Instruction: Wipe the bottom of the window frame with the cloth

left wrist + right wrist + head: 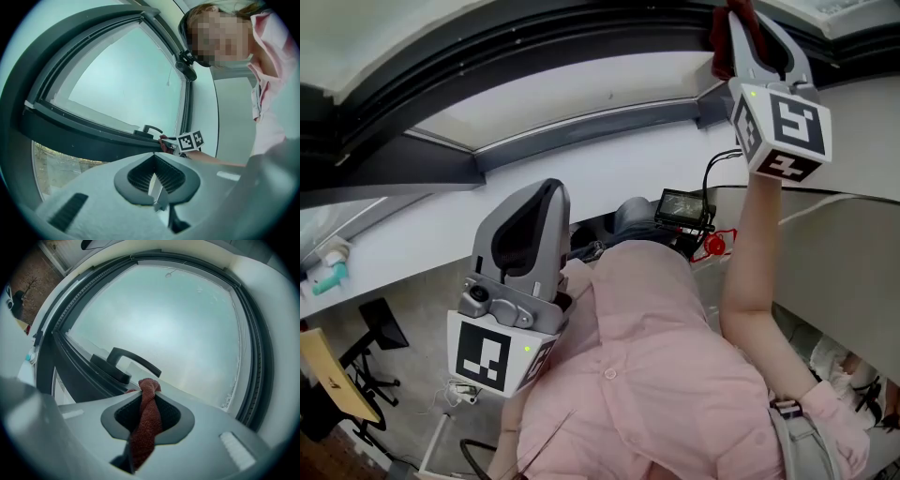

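Cloth [144, 420] between jaws of right claw [146, 397]

no words, brand names or numbers can be read anywhere here. the only printed signs are black-and-white square markers. one set stands on the white right-hand cube [783, 127] of the grey right tool [750, 33], far right. another stands on the white left-hand cube [492, 361] of the grey left tool [539, 202], near left. a small black screen [682, 204] in the middle glows, its writing too small to make out.

Window handle [133, 363] juts just beyond right claw [147, 397]; room open along pane [178, 319].
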The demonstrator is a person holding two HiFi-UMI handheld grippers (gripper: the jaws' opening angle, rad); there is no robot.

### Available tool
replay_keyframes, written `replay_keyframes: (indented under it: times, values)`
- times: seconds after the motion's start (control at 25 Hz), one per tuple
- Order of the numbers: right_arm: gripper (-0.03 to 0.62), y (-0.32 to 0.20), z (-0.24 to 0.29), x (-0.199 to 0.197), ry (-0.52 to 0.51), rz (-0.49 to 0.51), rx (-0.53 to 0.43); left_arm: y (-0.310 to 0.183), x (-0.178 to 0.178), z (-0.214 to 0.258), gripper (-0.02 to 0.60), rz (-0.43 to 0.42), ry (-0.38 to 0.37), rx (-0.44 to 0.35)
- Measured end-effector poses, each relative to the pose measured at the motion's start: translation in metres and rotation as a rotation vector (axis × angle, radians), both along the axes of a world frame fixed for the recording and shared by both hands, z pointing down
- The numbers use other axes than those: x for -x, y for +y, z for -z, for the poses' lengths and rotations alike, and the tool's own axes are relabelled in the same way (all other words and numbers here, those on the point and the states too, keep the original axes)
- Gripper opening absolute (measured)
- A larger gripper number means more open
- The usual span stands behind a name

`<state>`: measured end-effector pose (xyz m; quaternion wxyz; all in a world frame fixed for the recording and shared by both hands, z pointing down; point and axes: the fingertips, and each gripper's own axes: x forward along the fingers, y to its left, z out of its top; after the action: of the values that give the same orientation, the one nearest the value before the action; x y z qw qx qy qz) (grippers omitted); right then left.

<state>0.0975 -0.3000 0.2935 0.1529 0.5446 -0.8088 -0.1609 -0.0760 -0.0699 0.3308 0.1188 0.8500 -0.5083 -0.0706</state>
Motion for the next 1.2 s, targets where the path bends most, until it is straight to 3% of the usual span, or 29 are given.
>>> replay_keyframes:
  times: [0.48,0.72,1.0,1.2]
  values:
    - [0.066,-0.001,0.000,0.004,0.006,0.018,0.014,0.011,-0.020,0.009,0.000,0.016,-0.014,-0.012]
    - [0.058,-0.001,-0.001,0.008,0.036,0.066,0.033,0.006,-0.062,0.016,0.000,0.005,-0.037,0.000]
    - [0.058,0.003,0.002,0.006,0.041,0.141,0.036,0.009,-0.078,0.007,0.000,0.107,-0.062,0.002]
    - [0.055,0.005,0.000,0.010,0.056,0.189,0.037,0.013,-0.089,0.007,0.000,0.131,-0.054,-0.004]
